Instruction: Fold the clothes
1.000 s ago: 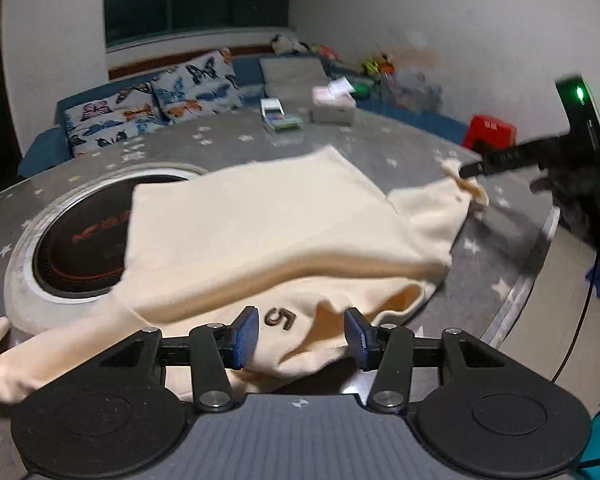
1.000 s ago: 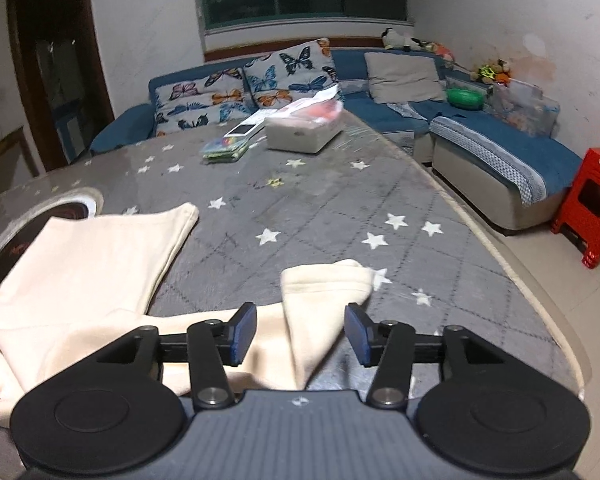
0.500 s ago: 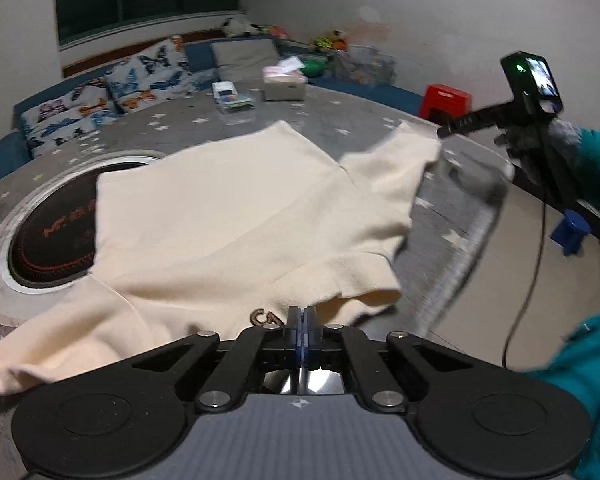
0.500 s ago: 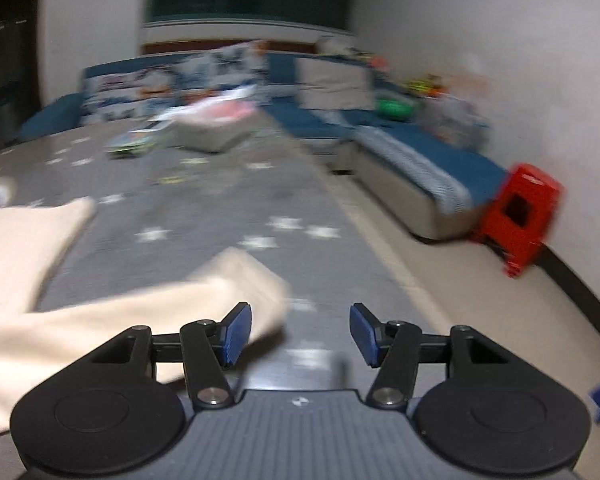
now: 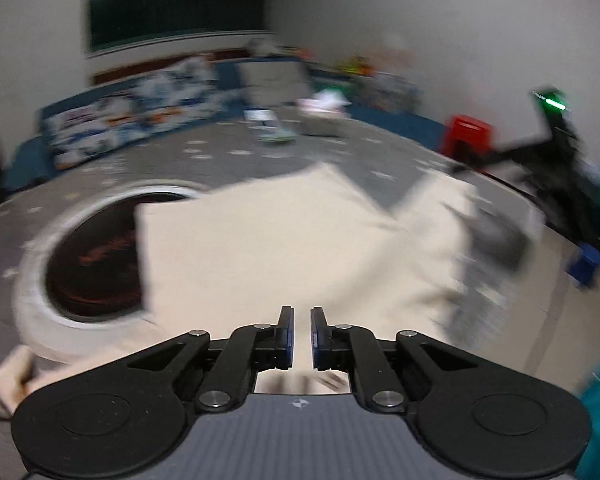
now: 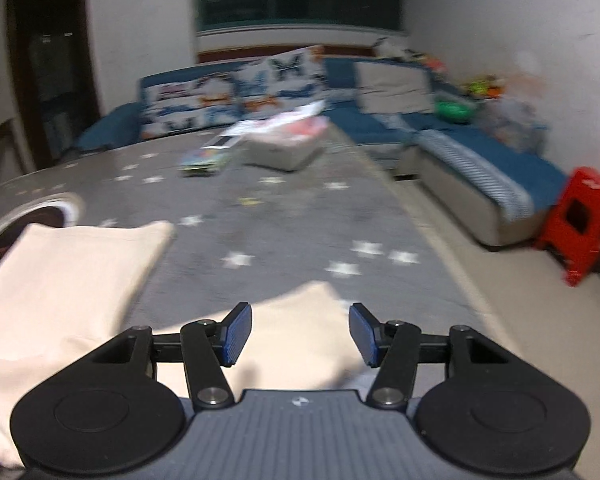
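A cream shirt (image 5: 284,240) lies spread on the grey star-patterned table (image 5: 228,152), partly over a round inset. My left gripper (image 5: 302,338) is nearly closed on the shirt's near edge, with cloth between the blue pads. My right gripper (image 6: 300,334) is open above a cream sleeve (image 6: 300,320) near the table's right edge. The shirt body (image 6: 72,264) lies to its left. The right gripper also shows in the left wrist view (image 5: 512,152), far right. Both views are blurred.
A round dark inset (image 5: 96,256) sits in the table at left. A tissue box (image 6: 284,150) and a small flat pack (image 6: 204,160) lie at the far side. A blue sofa (image 6: 480,168) and a red stool (image 6: 584,220) stand beyond the right edge.
My left gripper closed on the shirt's near edge a second ago and has moved with it. My right gripper has stayed open and swung back over the sleeve end.
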{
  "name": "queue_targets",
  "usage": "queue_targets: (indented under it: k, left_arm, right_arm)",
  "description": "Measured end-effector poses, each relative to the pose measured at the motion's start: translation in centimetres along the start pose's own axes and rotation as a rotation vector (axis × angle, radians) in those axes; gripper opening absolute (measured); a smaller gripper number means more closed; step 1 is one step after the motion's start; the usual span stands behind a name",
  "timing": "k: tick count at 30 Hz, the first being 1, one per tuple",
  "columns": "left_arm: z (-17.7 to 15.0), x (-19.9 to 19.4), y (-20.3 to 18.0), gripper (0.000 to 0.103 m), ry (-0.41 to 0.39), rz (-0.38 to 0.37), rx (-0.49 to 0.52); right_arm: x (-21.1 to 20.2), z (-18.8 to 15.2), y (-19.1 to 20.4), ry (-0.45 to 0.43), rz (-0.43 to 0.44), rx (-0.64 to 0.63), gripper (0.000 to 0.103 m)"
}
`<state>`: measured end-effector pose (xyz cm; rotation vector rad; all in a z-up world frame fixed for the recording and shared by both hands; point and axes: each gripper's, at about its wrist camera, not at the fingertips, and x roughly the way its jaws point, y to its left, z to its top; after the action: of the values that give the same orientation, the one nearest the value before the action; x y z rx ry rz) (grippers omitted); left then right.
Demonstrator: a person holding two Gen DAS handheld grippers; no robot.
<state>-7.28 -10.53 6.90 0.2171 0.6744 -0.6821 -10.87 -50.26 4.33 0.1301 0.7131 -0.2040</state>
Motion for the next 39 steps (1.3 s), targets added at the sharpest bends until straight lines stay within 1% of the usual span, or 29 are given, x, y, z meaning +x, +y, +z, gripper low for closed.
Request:
queue_targets:
  k: [1,3,5,7,10,14,15,17,18,19,20,21,22,23,25,27,31,33,36,39]
  left_arm:
    - [0.6,0.9,0.9,0.012,0.003,0.041,-0.032]
    - [1.9,2.8,2.7,0.013,0.011,0.115,-0.084]
    - [3.1,4.6,4.2,0.017,0.015,0.175,-0.106]
    - [4.3,6.6,5.6,0.033,0.021,0.231,-0.126]
    - [5.7,9.3,7.3,0.041,0.033,0.275,-0.133]
    - [6.7,12.5,9.0,0.043,0.062,0.301,-0.148]
    - [6.9,13.3,9.3,0.043,0.070,0.309,-0.149]
    - [7.1,14.6,9.7,0.041,0.086,0.312,-0.145]
    - [7.1,15.1,9.8,0.038,0.094,0.307,-0.146]
    - [7.1,15.5,9.8,0.029,0.100,0.299,-0.145]
    - [7.1,15.9,9.9,0.024,0.104,0.294,-0.142]
    - [7.1,16.2,10.0,0.018,0.105,0.290,-0.139]
    - [7.2,16.2,10.0,0.010,0.101,0.287,-0.135]
    - [7.2,16.3,10.0,0.008,0.096,0.284,-0.131]
    - [7.2,16.5,9.9,0.006,0.084,0.297,-0.112]
    - [7.3,16.4,9.9,0.005,0.067,0.323,-0.099]
    - [7.7,16.3,11.3,0.005,0.046,0.372,-0.153]
    - [7.7,16.5,12.0,0.005,0.049,0.391,-0.178]
    - [7.6,16.9,13.0,0.006,0.061,0.416,-0.211]
    - [7.4,16.9,13.4,0.006,0.056,0.417,-0.217]
  right_arm:
    - [0.6,0.4,0.7,0.012,0.035,-0.006,0.048]
    - [1.7,1.2,2.4,0.036,0.104,-0.023,0.047]
    - [2.9,2.0,3.8,0.055,0.156,-0.038,0.042]
    - [4.2,2.7,5.0,0.073,0.191,-0.049,0.039]
    - [6.1,3.7,6.2,0.097,0.213,-0.061,0.039]
    - [8.7,5.0,7.9,0.129,0.242,-0.076,0.037]
    - [9.3,5.3,8.2,0.137,0.248,-0.075,0.035]
    - [10.5,5.6,8.7,0.150,0.259,-0.075,0.034]
    - [11.0,5.7,9.0,0.156,0.259,-0.080,0.031]
    - [11.4,5.8,9.3,0.162,0.257,-0.087,0.029]
    - [11.9,5.9,9.5,0.168,0.255,-0.094,0.028]
    - [12.2,6.0,9.8,0.172,0.249,-0.101,0.023]
    - [12.5,6.1,10.0,0.175,0.245,-0.106,0.021]
    - [12.8,6.2,10.1,0.179,0.246,-0.109,0.019]
    - [13.3,6.6,10.5,0.174,0.241,-0.115,0.008]
    - [13.7,7.0,10.8,0.167,0.235,-0.122,0.006]
    - [14.7,8.5,12.3,0.124,0.222,-0.151,0.006]
    - [15.8,9.4,13.2,0.129,0.227,-0.161,0.007]
    - [16.9,10.1,14.2,0.134,0.223,-0.180,0.011]
    - [16.0,10.3,14.1,0.123,0.236,-0.188,0.012]
